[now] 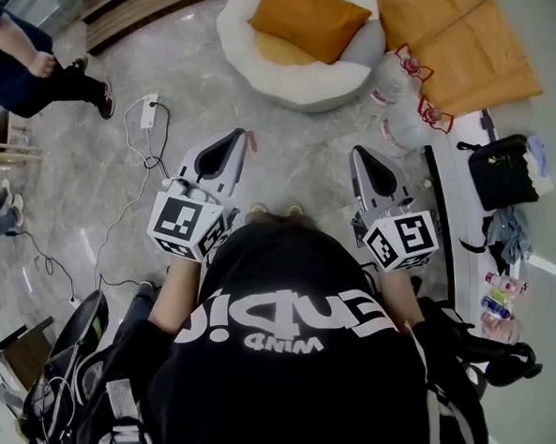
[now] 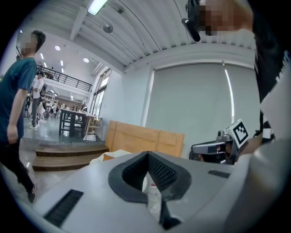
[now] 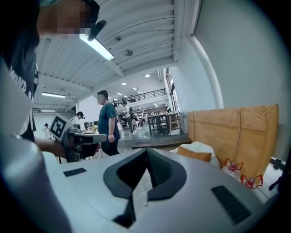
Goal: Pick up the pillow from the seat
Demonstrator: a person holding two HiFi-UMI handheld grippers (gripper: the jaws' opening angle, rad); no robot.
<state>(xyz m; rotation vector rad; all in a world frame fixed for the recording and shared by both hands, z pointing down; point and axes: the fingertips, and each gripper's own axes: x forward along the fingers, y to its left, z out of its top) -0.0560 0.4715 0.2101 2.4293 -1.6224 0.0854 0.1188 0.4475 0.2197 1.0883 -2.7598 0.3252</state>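
Head view: a person in a black shirt stands on a pale stone floor. They hold the left gripper point(image 1: 238, 137) and right gripper point(image 1: 358, 155) out ahead, both with jaws pressed together and empty. At 12 o'clock, well apart from them, the orange pillow point(image 1: 311, 17) lies in a round white seat point(image 1: 289, 92). Knotted plastic bags point(image 1: 397, 92) crowd the seat's 4 o'clock side, and the right gripper may snag them on approach. A white power strip point(image 1: 147, 112) with trailing cable at 10 o'clock could catch a foot. The shirt reads "WIND", upside down; its larger letters are unclear.

Left gripper view: jaws closed, nothing held. No legible writing.

Right gripper view: jaws closed, with the pillow at 1 o'clock beyond them. Unopened, they would only shove the soft pillow.
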